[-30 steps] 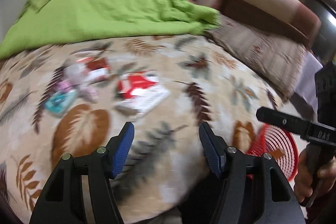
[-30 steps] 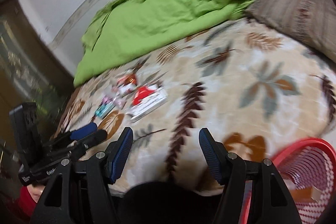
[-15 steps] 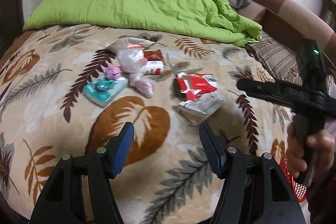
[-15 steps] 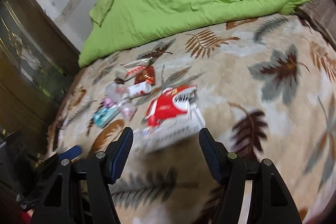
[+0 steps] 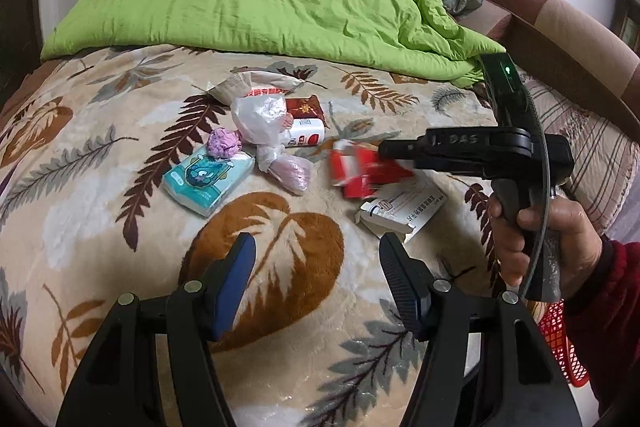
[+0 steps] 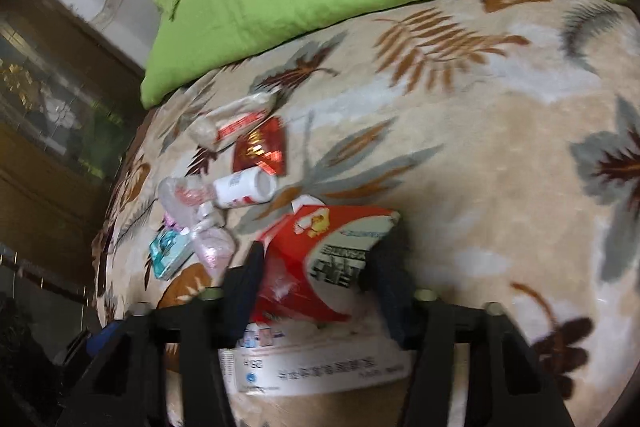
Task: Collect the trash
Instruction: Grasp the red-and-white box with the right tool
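Bed: leaf-print blanket carries scattered trash.
Right claw: jaws just closing around red wrapper.
Left claw: half open, empty.

Red crumpled packet sits mid-bed, partly on top of a white printed medicine box that lies flat, nearer the bed's front edge. Toward the green-covered far end, a loose cluster: a white bottle on its side, a dark red foil pack just behind it, a clear plastic bag, a pink bundle, a purple wad touching a teal tissue pack.
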